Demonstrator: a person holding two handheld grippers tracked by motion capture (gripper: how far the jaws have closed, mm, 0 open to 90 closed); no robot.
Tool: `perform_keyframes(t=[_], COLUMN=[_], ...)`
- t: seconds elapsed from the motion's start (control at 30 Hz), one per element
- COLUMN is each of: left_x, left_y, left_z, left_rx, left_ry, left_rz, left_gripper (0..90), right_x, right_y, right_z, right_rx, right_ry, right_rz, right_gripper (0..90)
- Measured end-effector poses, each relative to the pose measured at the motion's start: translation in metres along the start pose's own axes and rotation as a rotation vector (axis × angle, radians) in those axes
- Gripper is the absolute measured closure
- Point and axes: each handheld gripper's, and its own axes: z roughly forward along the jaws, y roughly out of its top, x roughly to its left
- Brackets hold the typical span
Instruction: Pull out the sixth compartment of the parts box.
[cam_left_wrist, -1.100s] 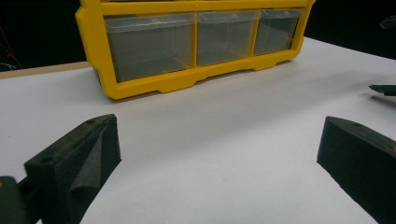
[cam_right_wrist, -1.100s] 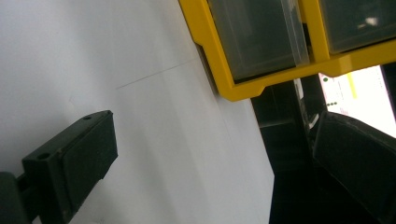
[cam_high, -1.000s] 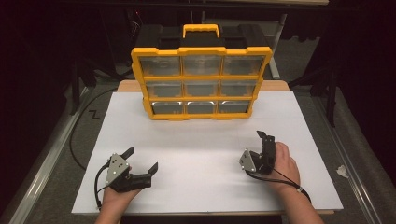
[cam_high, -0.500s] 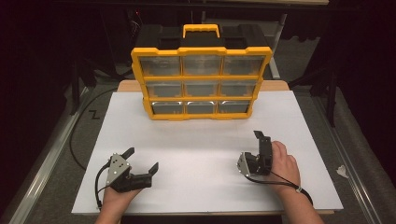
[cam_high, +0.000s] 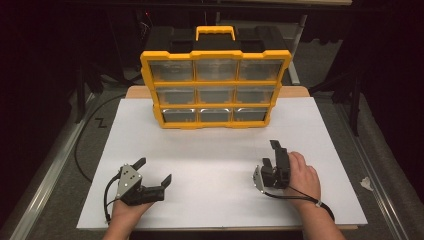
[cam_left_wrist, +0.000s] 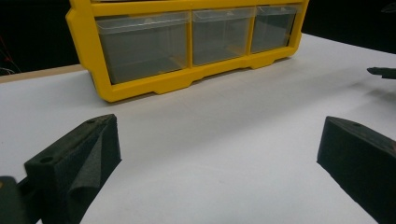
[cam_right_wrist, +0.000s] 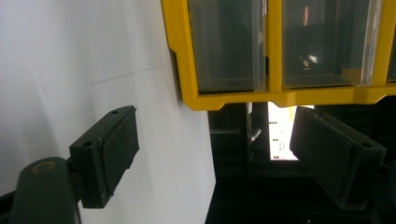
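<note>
At the near edge of the white table sheet, two hands, one gripper each; sheet laid over a wooden tabletop showing at the far left corner, dark floor and black stands around it, a cable loop on the floor to the left

Near left, left gripper held low over the sheet, jaws spread wide, nothing between them, nothing touched; in the left gripper view, both black pads far apart over bare white

Near right, right gripper turned on its side in the right hand, jaws just closing a little yet parted, gripping nothing; in the right gripper view, only empty space between the pads

Farther back, mid-table, yellow organizer standing upright on the sheet, well apart from both grippers, nine clear drawers in three rows, yellow handle on top; bottom row of drawers seen closed in the left gripper view

Beyond, dark room
</note>
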Motion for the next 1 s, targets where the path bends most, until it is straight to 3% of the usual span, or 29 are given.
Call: perform_keyframes(t=[0.23,0.53,0.73,0.83,1.0], left_x=[0.000,0.002,0.000,0.000,-0.001], left_y=[0.000,-0.001,-0.001,0.000,-0.001], left_z=[0.001,0.001,0.001,0.001,0.001], left_rx=[0.016,0.002,0.003,-0.002,-0.002], left_ry=[-0.008,-0.009,-0.018,-0.019,-0.025], left_rz=[0.003,0.010,0.014,0.014,0.017], left_gripper=[0.2,0.2,0.2,0.2,0.2], right_x=[0.002,-0.001,-0.011,-0.018,-0.029], right_y=[0.008,0.022,0.028,0.031,0.033], right_z=[0.004,0.015,0.025,0.030,0.037], right_rx=[-0.020,-0.006,0.005,-0.002,0.005], right_ry=[-0.038,-0.083,-0.087,-0.096,-0.106], right_rz=[-0.013,-0.008,0.012,0.001,0.033], right_gripper=[28.4,50.2,53.3,53.2,54.7])
